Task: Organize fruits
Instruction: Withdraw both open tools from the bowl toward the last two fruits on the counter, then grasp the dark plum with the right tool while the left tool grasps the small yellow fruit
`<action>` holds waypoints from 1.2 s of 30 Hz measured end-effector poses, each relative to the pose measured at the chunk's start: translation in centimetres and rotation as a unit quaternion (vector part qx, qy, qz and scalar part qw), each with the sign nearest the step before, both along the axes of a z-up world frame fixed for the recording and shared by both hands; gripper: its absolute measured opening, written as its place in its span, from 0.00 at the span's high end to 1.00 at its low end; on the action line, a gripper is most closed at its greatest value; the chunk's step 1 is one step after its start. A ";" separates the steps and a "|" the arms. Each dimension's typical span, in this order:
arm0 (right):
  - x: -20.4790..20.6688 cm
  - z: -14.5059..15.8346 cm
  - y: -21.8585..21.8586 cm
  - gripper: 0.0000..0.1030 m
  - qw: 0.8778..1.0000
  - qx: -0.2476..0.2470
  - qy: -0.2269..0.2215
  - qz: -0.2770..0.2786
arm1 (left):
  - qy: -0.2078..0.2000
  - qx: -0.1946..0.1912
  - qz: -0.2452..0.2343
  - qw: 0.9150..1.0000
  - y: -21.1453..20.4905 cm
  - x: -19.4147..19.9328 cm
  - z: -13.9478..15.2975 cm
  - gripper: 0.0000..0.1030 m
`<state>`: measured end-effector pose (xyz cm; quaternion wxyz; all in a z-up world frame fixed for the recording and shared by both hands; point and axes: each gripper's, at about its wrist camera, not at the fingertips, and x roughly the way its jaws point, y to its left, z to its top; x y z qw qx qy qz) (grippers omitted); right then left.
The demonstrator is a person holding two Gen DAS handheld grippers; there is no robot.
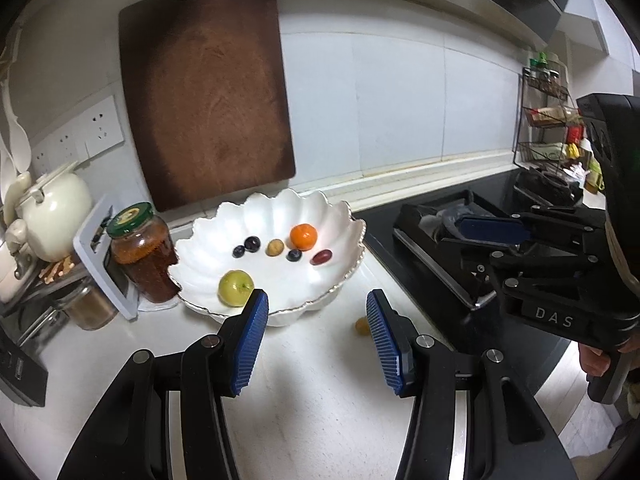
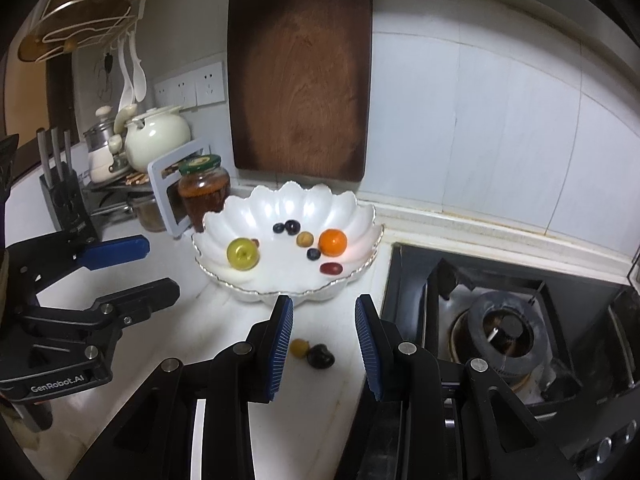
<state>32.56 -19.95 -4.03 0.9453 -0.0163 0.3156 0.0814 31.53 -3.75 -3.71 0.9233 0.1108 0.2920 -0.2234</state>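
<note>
bowl fruits point(image 2: 332, 242): seven, beyond the right gripper's fingertips
loose fruits point(image 2: 320, 355): two touching, between its fingers

One scalloped white bowl point(image 2: 362, 216) holds seven fruits: one green apple point(image 2: 242, 254), one orange point(image 2: 333, 242), three dark blueberries point(image 2: 292, 227) point(image 2: 278, 228) point(image 2: 313, 254), one tan longan point(image 2: 305, 239) and one red grape point(image 2: 331, 268). Two fruits lie on the counter point(image 2: 168, 264) outside it: one yellow-brown round fruit point(image 2: 299, 347) and one dark plum-like fruit point(image 2: 321, 356). Also counted: one wooden cutting board point(image 2: 300, 76), one green-lidded jar point(image 2: 204, 192), one cream teapot point(image 2: 158, 136), one knife block point(image 2: 64, 196) with three handles, and one gas burner point(image 2: 504, 332).
</note>
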 end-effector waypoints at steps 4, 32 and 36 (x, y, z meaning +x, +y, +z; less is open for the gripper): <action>0.0 -0.9 0.2 0.67 1.000 -0.005 0.009 0.007 | 0.000 0.007 -0.016 1.000 -0.3 -0.2 -1.0 0.51; 3.6 -8.3 1.9 0.67 0.993 -0.064 0.084 0.057 | 0.016 0.088 -0.164 0.982 -3.5 4.1 -8.9 0.56; 4.2 -9.3 2.2 0.67 0.991 -0.078 0.091 0.066 | 0.026 0.100 -0.184 0.978 -4.1 5.1 -10.1 0.58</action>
